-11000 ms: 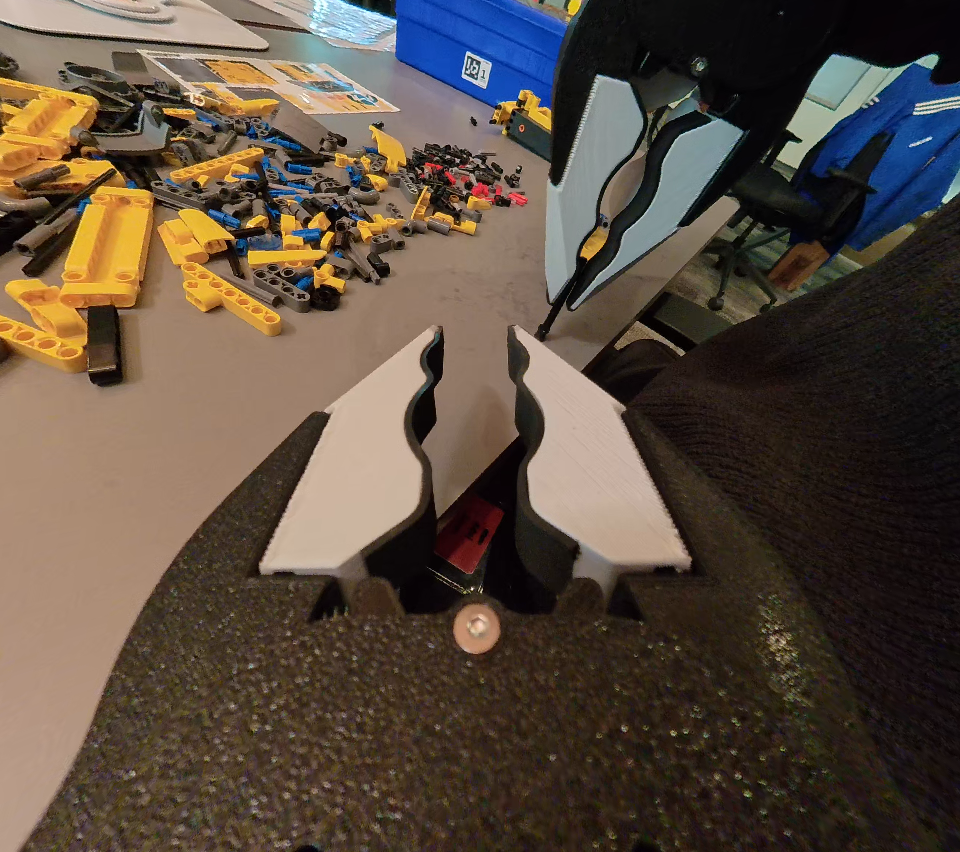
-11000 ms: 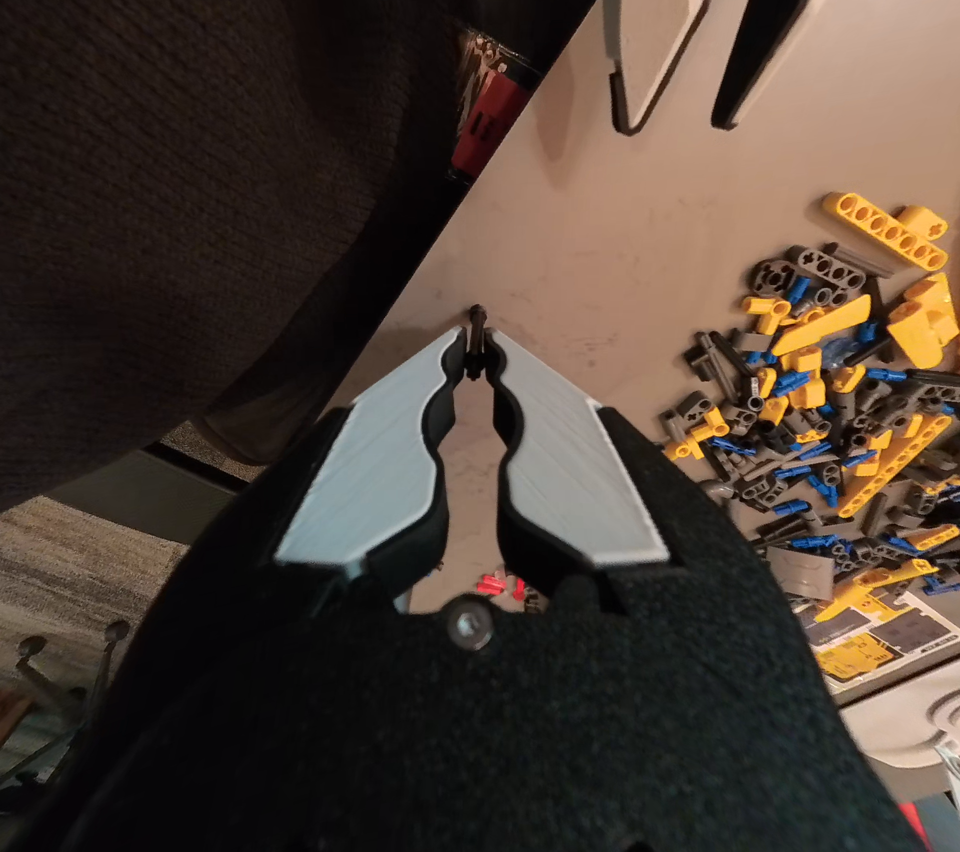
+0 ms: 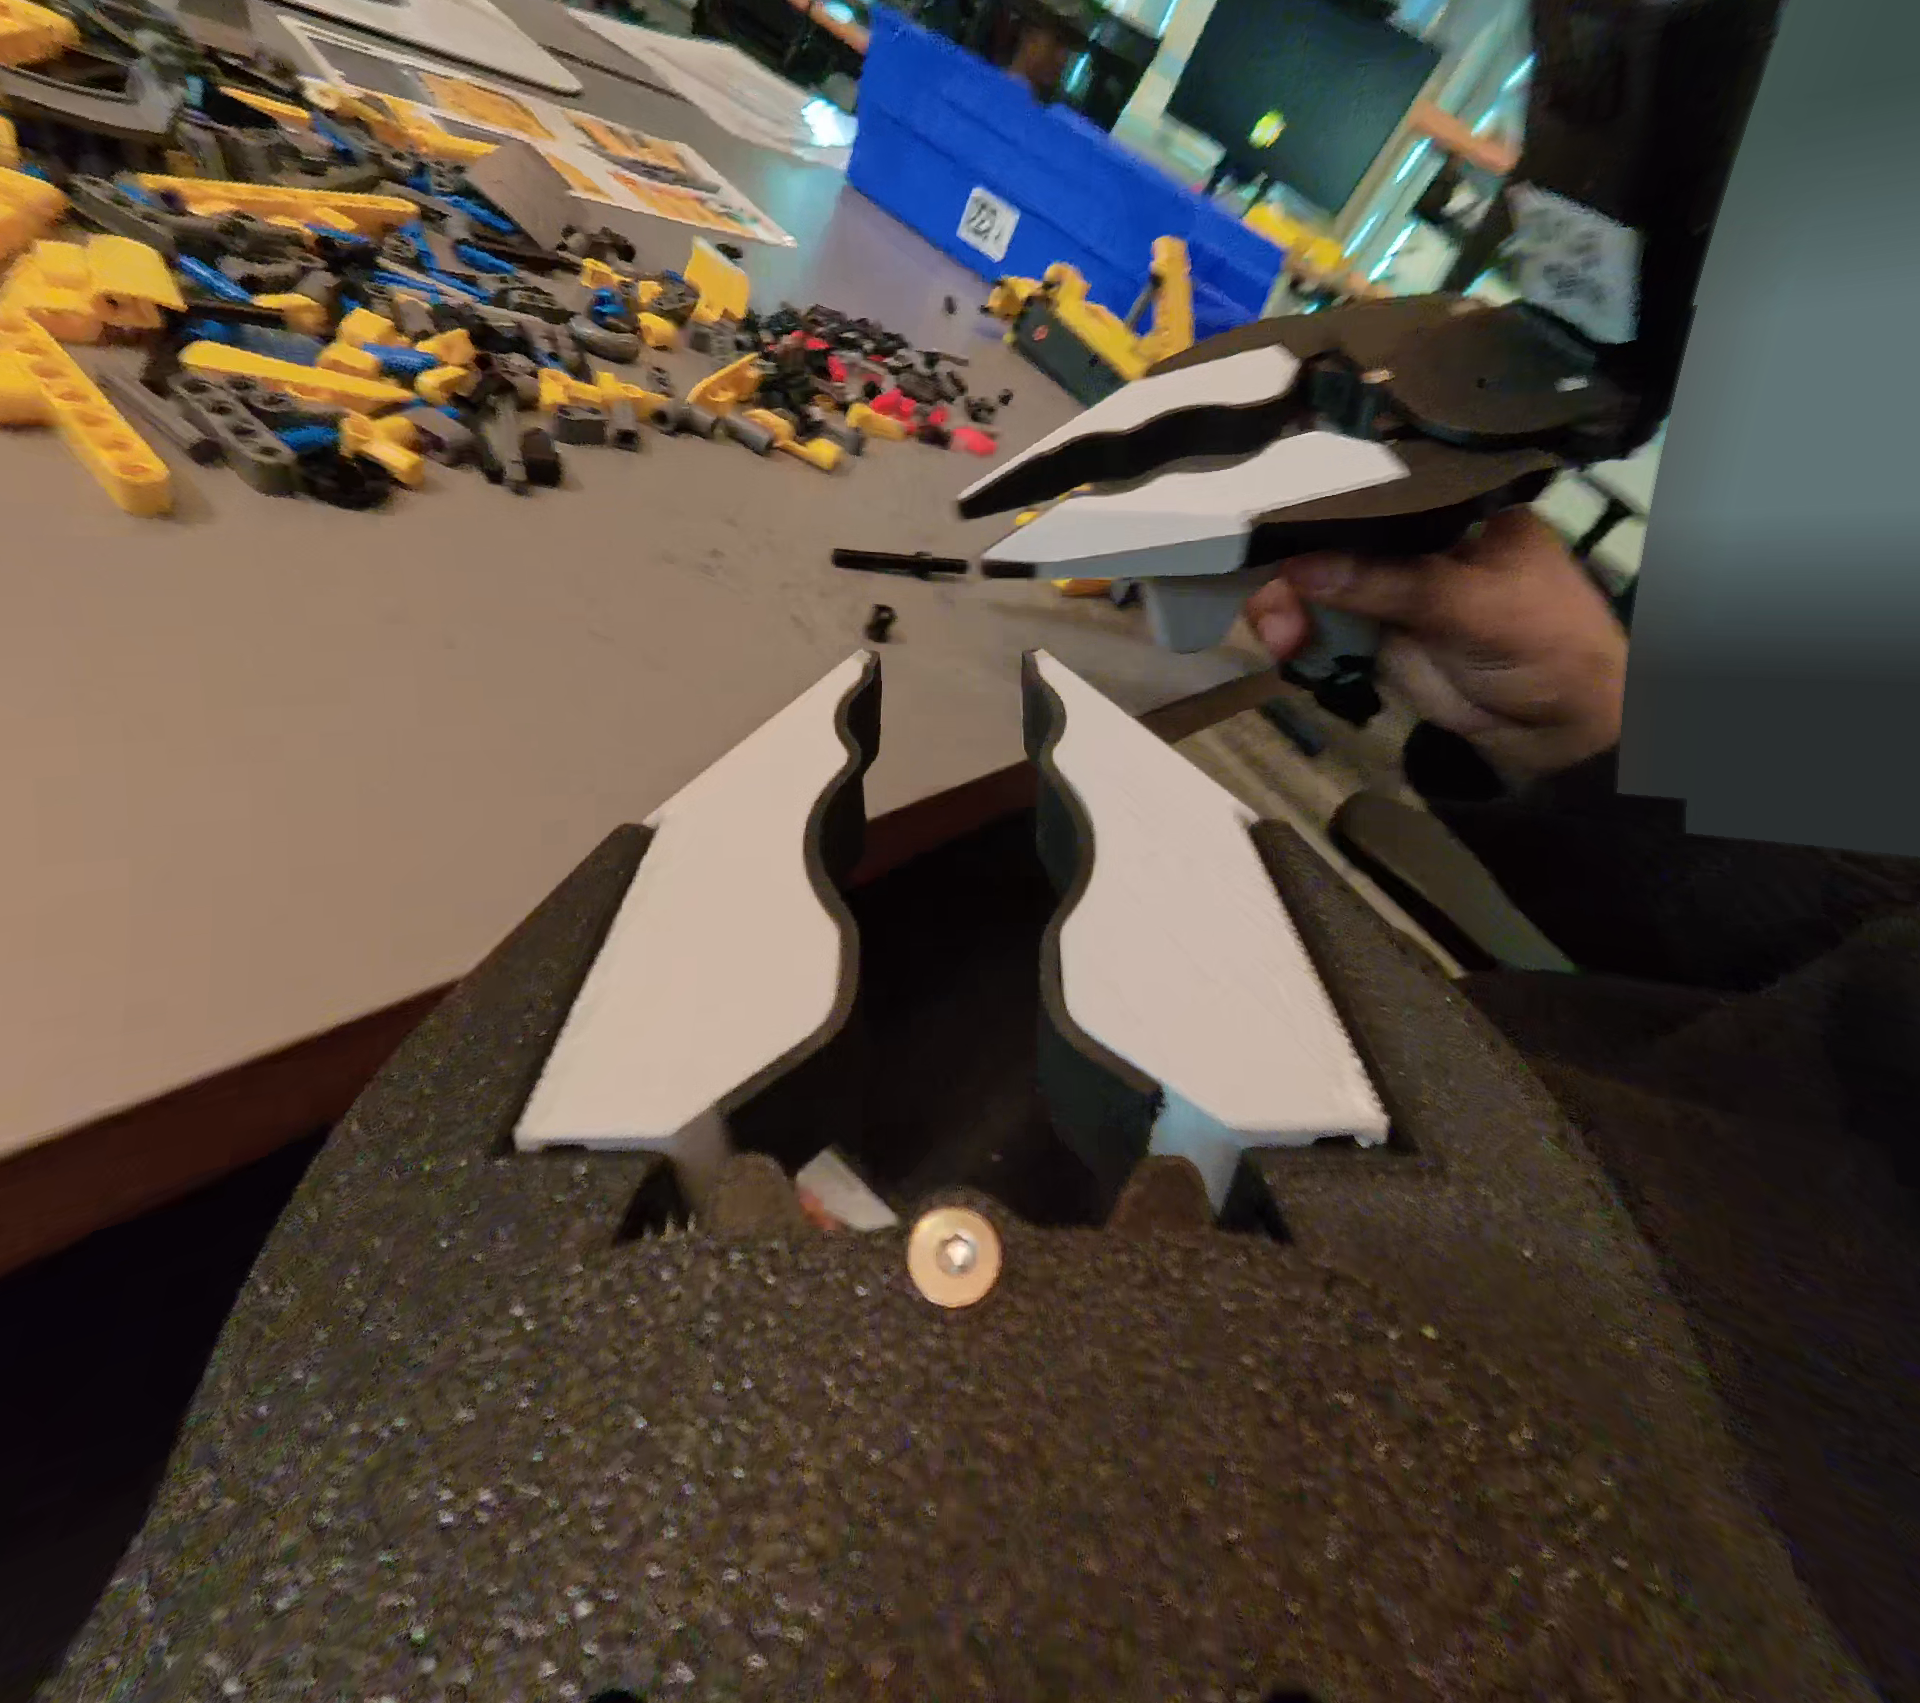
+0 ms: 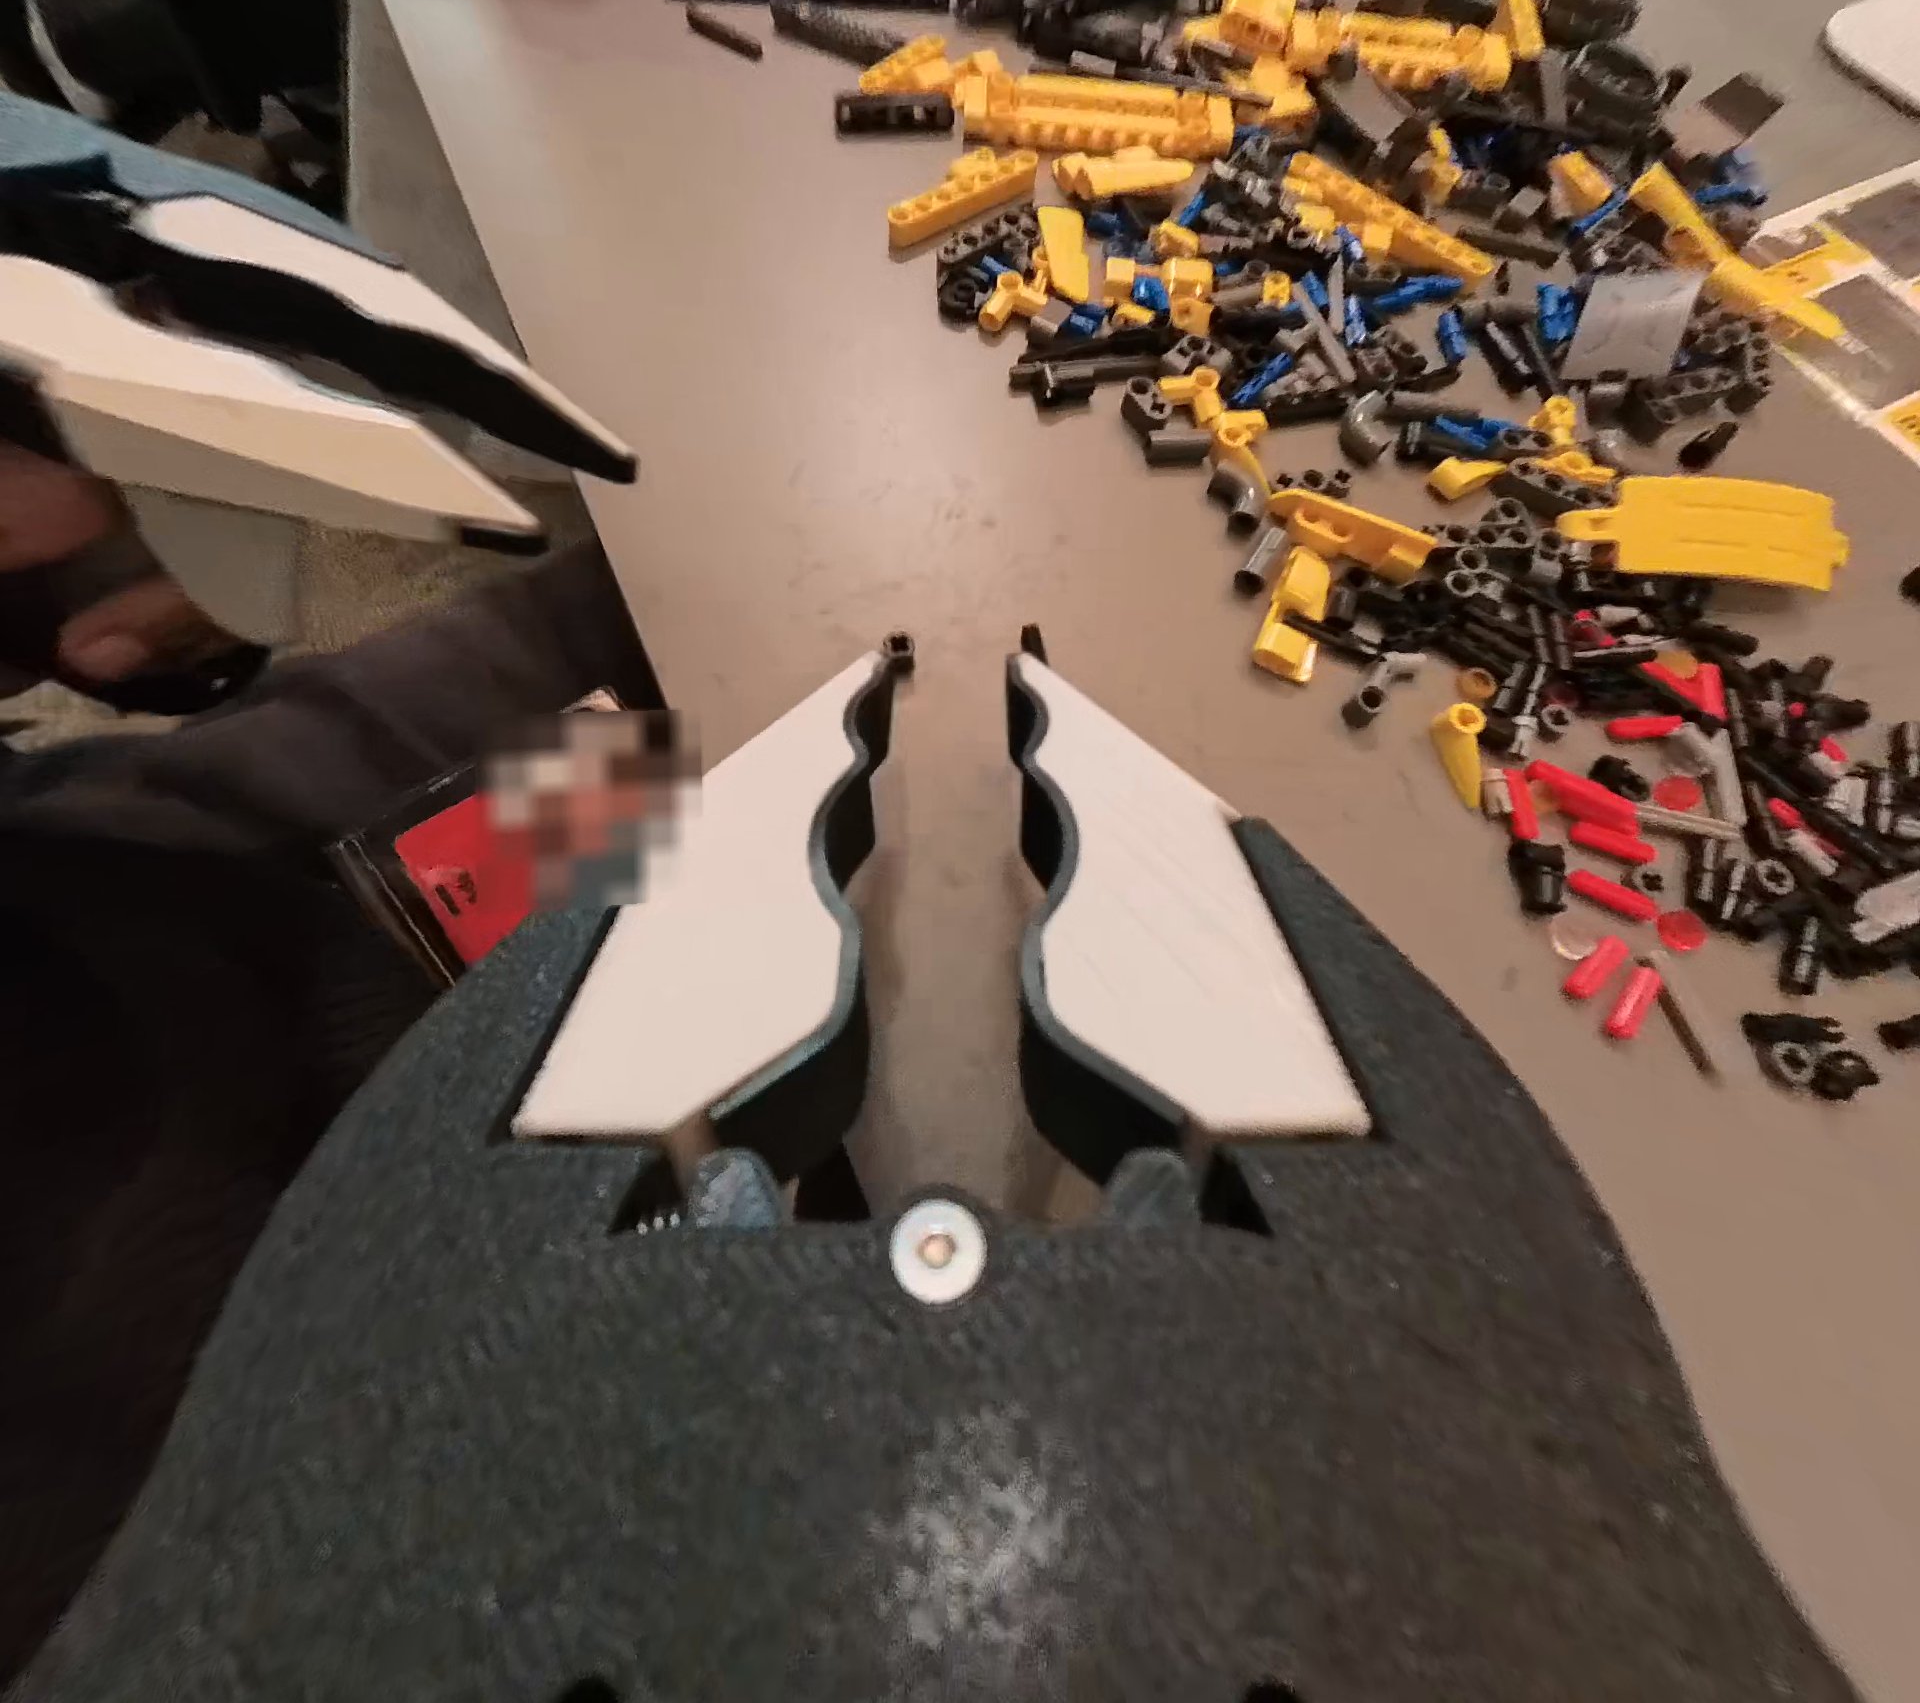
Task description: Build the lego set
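My right gripper (image 4: 958, 654) is open and holds nothing. A thin black axle (image 3: 899, 560) sits just beyond one of its fingertips, low over the grey table (image 3: 416, 718); in the right wrist view I see it end-on (image 4: 897, 645). I cannot tell whether it touches the finger. In the left wrist view the right gripper (image 3: 977, 533) comes in from the right, level, held by a hand (image 3: 1455, 645). My left gripper (image 3: 951, 666) is open and empty at the table's near edge, close below the axle. A small black piece (image 3: 880, 619) lies just ahead of it. The left gripper also shows in the right wrist view (image 4: 578, 500).
A wide pile of yellow, black, grey and blue building pieces (image 3: 416, 365) (image 4: 1351, 303) covers the table's left and far part, with red pins (image 4: 1600, 832) nearer. A yellow part-built model (image 3: 1091, 313), a blue bin (image 3: 1039, 178) and printed sheets (image 3: 623, 167) lie behind. The left gripper's tips are roughly 8 cm from the right gripper's.
The right gripper was shut on the black axle, pointing down at the table edge. Now it lies level and open, with the axle out of its jaws. The left gripper has stayed open.
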`<state>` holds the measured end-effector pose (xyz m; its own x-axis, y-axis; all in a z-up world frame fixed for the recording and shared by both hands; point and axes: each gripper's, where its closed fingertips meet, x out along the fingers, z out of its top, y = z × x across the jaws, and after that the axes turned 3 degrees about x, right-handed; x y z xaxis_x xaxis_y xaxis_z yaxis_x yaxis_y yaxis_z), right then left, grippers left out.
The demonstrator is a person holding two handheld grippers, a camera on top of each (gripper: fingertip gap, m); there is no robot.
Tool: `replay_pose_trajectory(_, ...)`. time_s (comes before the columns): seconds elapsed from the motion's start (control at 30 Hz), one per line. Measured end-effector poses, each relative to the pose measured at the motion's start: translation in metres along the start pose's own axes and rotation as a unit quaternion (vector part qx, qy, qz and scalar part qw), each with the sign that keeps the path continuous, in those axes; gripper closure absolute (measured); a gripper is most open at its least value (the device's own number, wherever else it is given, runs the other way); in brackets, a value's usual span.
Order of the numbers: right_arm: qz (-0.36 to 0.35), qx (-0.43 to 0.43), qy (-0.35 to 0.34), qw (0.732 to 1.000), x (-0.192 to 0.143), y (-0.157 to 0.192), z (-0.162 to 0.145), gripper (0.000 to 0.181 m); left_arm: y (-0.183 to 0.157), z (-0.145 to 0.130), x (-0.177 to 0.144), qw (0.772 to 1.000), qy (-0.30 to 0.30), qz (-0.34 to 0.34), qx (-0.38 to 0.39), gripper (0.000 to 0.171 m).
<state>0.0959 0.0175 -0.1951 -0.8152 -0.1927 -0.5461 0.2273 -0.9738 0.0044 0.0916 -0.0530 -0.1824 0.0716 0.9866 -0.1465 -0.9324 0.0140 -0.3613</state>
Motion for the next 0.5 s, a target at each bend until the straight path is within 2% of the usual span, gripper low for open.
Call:
replay_pose_trajectory(0.1,0.000,-0.016,-0.059,0.998,-0.012,0.005,0.019,0.152,0.020,0.006,0.006,0.995,0.061,0.052,0.057,0.145)
replay_pose_trajectory(0.17,-0.006,-0.038,-0.098,0.994,-0.019,0.011,0.033,0.143,0.037,0.018,0.009,0.982,0.101,0.103,0.121,0.144)
replay_pose_trajectory(0.3,-0.007,-0.094,-0.172,0.981,-0.036,0.036,0.067,0.140,0.076,0.049,0.013,0.929,0.157,0.228,0.245,0.135)
replay_pose_trajectory(0.4,0.000,-0.143,-0.239,0.961,-0.055,0.066,0.094,0.140,0.098,0.064,0.019,0.907,0.178,0.280,0.261,0.135)
replay_pose_trajectory(0.5,-0.042,-0.164,-0.253,0.953,-0.064,0.063,0.105,0.140,0.102,0.065,0.031,0.918,0.181,0.266,0.232,0.135)
